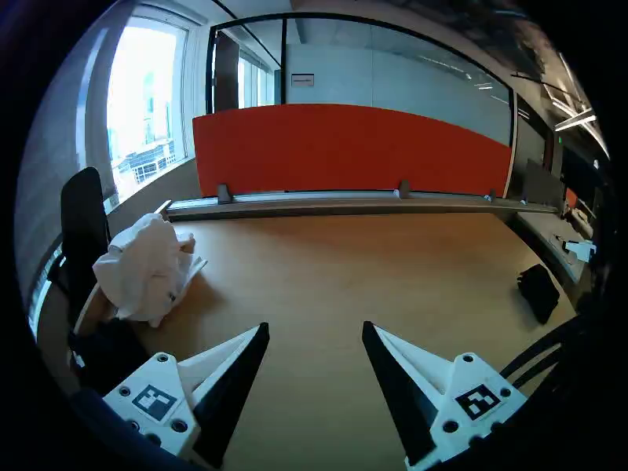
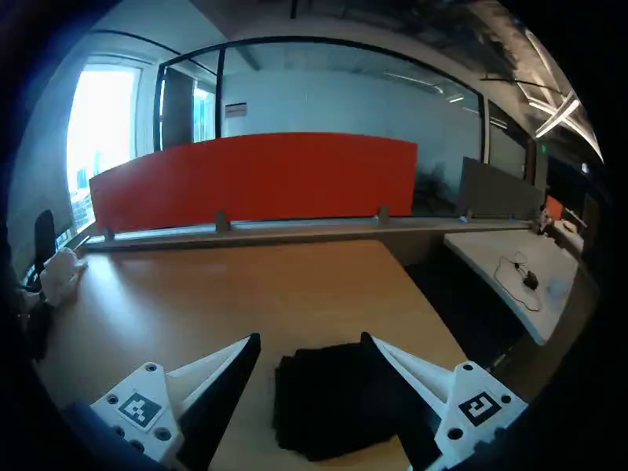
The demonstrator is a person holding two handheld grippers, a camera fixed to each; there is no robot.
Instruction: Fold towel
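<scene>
A crumpled white towel (image 1: pixel 149 267) lies in a heap at the left edge of the wooden desk (image 1: pixel 353 267); in the right gripper view the same towel (image 2: pixel 61 276) is small and far left. My left gripper (image 1: pixel 314 328) is open above bare desk, to the right of the white heap and apart from it. A folded black cloth (image 2: pixel 337 400) lies flat near the desk's right edge, and it also appears in the left gripper view (image 1: pixel 539 290). My right gripper (image 2: pixel 310 339) hovers open over this cloth, its fingers spread to either side without pressing it.
A red partition (image 1: pixel 345 149) on a grey rail runs along the desk's far edge. A black chair (image 1: pixel 82 220) stands behind the white towel by the window. Right of the desk is a gap, then a white desk (image 2: pixel 510 275) with a cable on it.
</scene>
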